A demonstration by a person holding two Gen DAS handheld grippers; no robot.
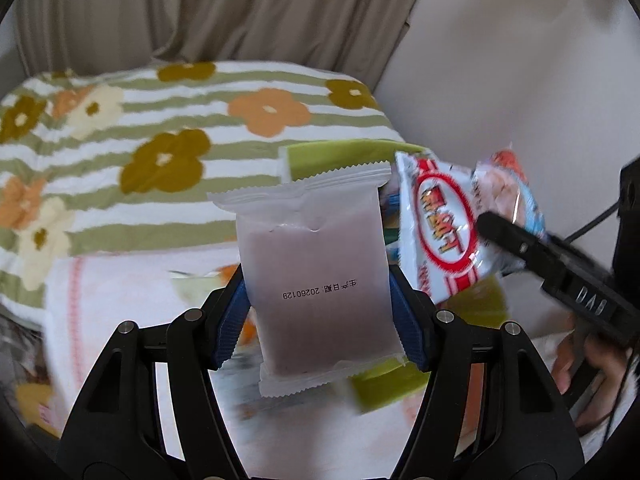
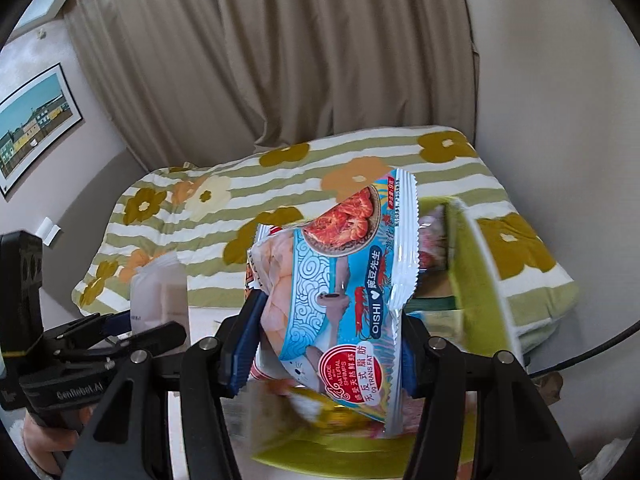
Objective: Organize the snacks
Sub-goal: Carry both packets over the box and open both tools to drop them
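Observation:
My left gripper (image 1: 318,312) is shut on a frosted white packet with a pinkish cake inside (image 1: 316,280), held upright between the blue pads. In the right wrist view the same packet (image 2: 160,292) shows at the left, in the left gripper (image 2: 120,332). My right gripper (image 2: 328,340) is shut on a blue and white shrimp-chip bag (image 2: 344,292). That bag (image 1: 452,220) also appears at the right of the left wrist view, gripped by the right gripper (image 1: 504,236). A green box (image 2: 476,264) with other snacks inside lies below and behind the bag; its rim (image 1: 340,152) shows behind the cake packet.
A striped, flower-patterned blanket (image 1: 160,140) covers the bed behind. Beige curtains (image 2: 280,60) hang at the back, and a framed picture (image 2: 36,120) hangs on the left wall. A white surface with scattered snack wrappers (image 1: 120,300) lies under the grippers, blurred. A hand (image 1: 588,364) holds the right gripper.

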